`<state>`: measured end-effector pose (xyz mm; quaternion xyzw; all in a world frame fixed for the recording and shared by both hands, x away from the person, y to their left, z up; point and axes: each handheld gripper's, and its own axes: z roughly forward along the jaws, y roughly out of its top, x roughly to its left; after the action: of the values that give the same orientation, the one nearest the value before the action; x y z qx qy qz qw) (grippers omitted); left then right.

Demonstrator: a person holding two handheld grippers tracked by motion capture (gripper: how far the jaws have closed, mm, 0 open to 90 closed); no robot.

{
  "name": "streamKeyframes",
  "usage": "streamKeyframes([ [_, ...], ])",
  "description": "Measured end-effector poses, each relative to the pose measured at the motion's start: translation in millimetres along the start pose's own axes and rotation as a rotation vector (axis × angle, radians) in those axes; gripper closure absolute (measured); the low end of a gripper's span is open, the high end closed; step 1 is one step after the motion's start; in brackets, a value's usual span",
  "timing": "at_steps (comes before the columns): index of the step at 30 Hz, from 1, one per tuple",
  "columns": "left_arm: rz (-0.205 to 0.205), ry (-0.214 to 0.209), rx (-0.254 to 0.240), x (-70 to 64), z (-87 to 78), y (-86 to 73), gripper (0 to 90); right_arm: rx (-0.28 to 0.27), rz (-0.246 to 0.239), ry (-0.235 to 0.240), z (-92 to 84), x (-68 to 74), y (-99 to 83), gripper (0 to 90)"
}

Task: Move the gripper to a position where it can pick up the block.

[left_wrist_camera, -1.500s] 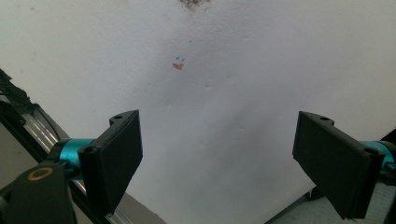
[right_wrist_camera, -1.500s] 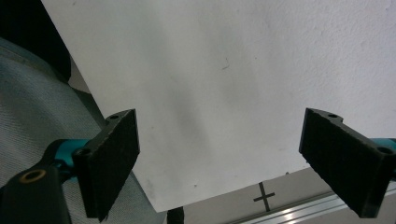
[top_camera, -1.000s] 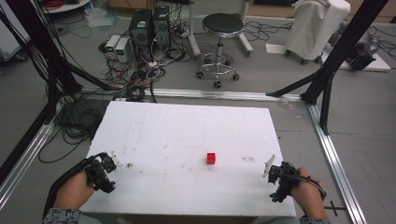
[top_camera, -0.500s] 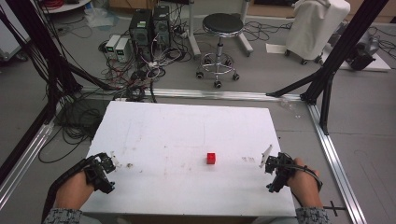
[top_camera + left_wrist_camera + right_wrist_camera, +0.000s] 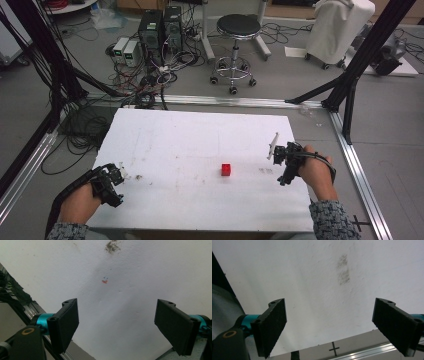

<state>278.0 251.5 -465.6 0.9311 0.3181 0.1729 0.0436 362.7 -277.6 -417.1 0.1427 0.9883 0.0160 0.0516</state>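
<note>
In the high view both forearms are cut off by the bottom edge. The left gripper (image 5: pixel 111 181) and right gripper (image 5: pixel 281 161) are too small there to read the jaws. In the right gripper view, the smudge (image 5: pixel 343 269) ahead of the jaws is blurred, and both jaws are cropped at the bottom.

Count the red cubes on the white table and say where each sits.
1. The red cube sits right of centre on the table, between the two grippers and nearer the right gripper.

Matt, scuffed white table (image 5: pixel 190 145)
</note>
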Motion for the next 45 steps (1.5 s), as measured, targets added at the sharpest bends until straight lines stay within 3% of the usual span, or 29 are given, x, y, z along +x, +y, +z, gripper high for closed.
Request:
streamKeyframes([
  [4, 0.0, 0.001, -0.001, 0.6, -1.2, -0.2, 19.9, -0.03, -0.023, -0.013, -12.5, -6.7, 18.5, 11.6],
  [7, 0.003, -0.002, -0.003, 0.4, -1.2, 0.1, 19.9, -0.016, -0.041, -0.034, -18.0, -11.6, 30.5, 11.6],
  [18, 0.002, -0.005, -0.001, 0.7, -1.1, 0.2, 19.9, -0.059, -0.101, -0.025, -20.2, -19.5, 64.8, 11.6],
  [23, 0.002, -0.01, -0.001, 0.1, -0.8, 0.5, 19.9, -0.072, -0.131, -0.035, -12.1, -19.7, 79.7, 11.6],
  [29, 0.003, -0.011, 0.003, 0.4, -0.2, 0.4, 19.9, -0.07, -0.175, -0.007, 1.9, -17.4, 99.8, 11.6],
  [45, 0.0, -0.02, 0.01, 0.7, 1.3, 0.7, 19.9, -0.078, -0.238, 0.032, 35.8, -9.2, 140.7, 11.6],
])
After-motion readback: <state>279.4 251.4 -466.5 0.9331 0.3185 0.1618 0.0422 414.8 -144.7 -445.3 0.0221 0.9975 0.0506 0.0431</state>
